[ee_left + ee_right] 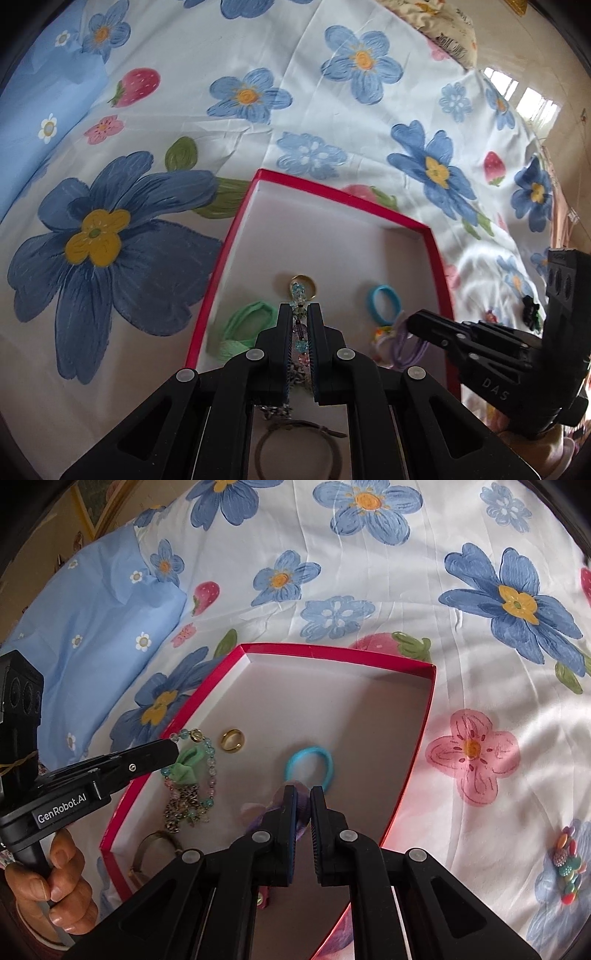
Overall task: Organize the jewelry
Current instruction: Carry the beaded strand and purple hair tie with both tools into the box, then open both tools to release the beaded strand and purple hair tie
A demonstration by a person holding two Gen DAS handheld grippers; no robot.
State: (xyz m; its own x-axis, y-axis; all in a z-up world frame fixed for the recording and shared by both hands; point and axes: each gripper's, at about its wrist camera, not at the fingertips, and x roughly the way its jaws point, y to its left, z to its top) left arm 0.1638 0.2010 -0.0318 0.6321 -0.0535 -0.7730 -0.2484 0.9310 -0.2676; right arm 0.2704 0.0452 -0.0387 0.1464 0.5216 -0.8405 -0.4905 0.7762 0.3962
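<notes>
From the left wrist view, the left tongs (299, 314) are closed on a beaded bracelet (298, 295), which threads between the fingers and dangles out past the tips over the box (373, 205) floor. A brown band (295, 448) lies under the tongs at 6 o'clock, a green tie (245, 326) just beside them at 9 o'clock, and a gold ring (308, 282) sits right behind the bracelet's end at 12 o'clock. At 3 o'clock a blue tie (384, 304) lies near the right tongs (408, 323), which come in over the red right wall holding a purple tie (404, 347). From the right wrist view, those tongs (303, 797) are clamped on the purple tie (301, 805), low over the box's near half, with the blue tie (308, 766) just past the tips at 12 o'clock. The far half of the box, toward 12 o'clock, is bare white floor up to the red rim. The box rests on a flowered bedsheet (369, 598), which lies open on all sides; a button cluster (567, 864) lies on it at 4 o'clock, well apart.
</notes>
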